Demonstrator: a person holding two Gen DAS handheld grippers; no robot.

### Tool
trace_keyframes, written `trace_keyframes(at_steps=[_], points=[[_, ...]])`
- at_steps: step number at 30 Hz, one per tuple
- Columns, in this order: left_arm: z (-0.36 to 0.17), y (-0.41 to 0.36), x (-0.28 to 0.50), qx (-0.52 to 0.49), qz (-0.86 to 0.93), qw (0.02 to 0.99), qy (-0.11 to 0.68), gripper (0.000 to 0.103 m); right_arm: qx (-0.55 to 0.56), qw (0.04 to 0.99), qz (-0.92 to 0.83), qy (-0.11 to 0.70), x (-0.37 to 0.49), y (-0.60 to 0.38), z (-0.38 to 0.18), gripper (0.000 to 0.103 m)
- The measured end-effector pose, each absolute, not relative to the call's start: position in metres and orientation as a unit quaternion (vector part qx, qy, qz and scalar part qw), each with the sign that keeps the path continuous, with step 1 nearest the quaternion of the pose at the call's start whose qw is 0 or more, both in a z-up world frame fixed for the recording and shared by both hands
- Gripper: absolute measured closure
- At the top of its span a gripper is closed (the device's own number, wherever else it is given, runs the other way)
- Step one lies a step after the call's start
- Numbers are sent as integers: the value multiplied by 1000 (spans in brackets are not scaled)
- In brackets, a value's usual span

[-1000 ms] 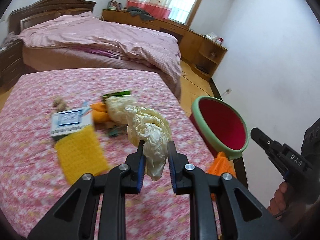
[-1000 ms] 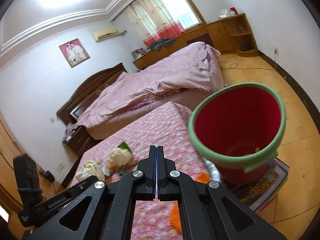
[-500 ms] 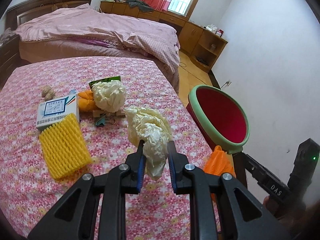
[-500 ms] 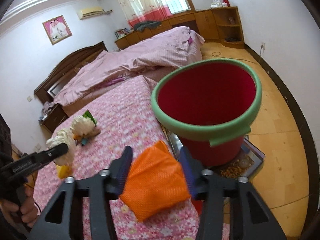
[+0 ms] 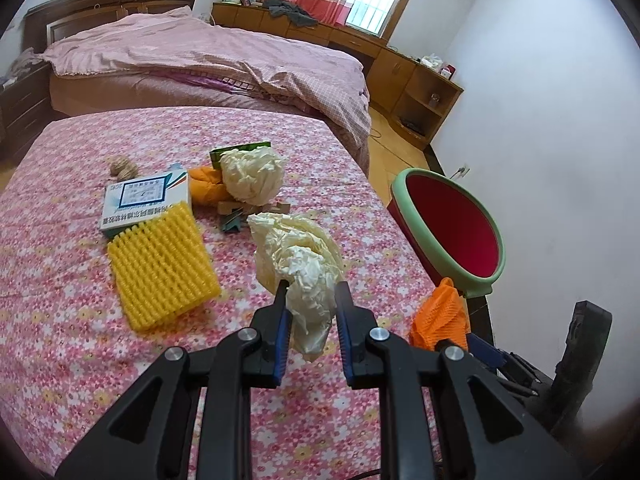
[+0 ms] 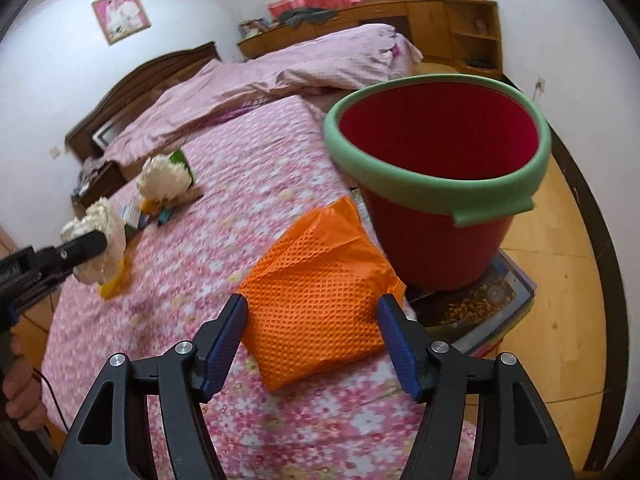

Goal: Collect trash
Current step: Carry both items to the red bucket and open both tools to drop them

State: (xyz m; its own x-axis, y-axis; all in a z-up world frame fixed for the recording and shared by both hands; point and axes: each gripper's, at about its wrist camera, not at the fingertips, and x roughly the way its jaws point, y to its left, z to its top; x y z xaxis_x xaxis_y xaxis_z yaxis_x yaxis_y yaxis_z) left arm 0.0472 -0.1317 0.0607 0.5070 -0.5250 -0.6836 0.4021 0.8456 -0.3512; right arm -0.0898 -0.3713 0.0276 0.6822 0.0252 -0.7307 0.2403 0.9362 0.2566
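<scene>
Since the earlier frames the right gripper (image 6: 312,330) has dropped from bucket height toward the tabletop, and its jaws, shut a second ago, are opening and now straddle the crumpled orange mesh-textured bag (image 6: 320,300). The bag lies on the pink floral tablecloth (image 6: 224,216) between the blue-padded fingers (image 6: 224,344), its near part inside the gap; neither pad looks to press on it yet. Just beyond the fingertips and slightly right stands the red plastic bucket with a green foam rim (image 6: 432,188), resting on a low box beside the table.

The left gripper (image 5: 310,316) holds a narrow grip on a crumpled cream paper wad (image 5: 304,264), which bulges above and hangs below its fingers. Beyond those fingers lie a yellow ribbed foam sleeve (image 5: 160,264), a white-and-blue carton (image 5: 144,200), a second cream paper ball (image 5: 252,176) and a few small scraps. From this view the bucket (image 5: 448,232) sits ahead to the right.

Step in hand, as judged: seizing the orange bag. To do it well, lower the pads until they flank the bag's bulk, close on a thick fold rather than a loose edge, lift clear of the cloth, and release only once over the bucket mouth. The thin material may slip or snag.
</scene>
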Motion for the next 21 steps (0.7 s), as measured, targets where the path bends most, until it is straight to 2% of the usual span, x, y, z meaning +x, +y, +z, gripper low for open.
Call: trace_keyframes(at_steps=[6,8,13,16,21], points=[[56,-129,48,-78,-267,863,422,83,146,903,-75,397,-87,-361,23,34],[55,-131,48,-77,-270,861,424,83,132,906,-77,395,-86,-357,23,36],[51,-136,50,-74,-272,858,428,83,120,909,-61,394,-86,-352,22,69],[50,-138,51,-72,-272,857,431,83,124,912,-44,390,-87,-349,22,83],[51,-148,55,-66,-278,856,430,83,141,916,-27,375,-88,-356,31,87]])
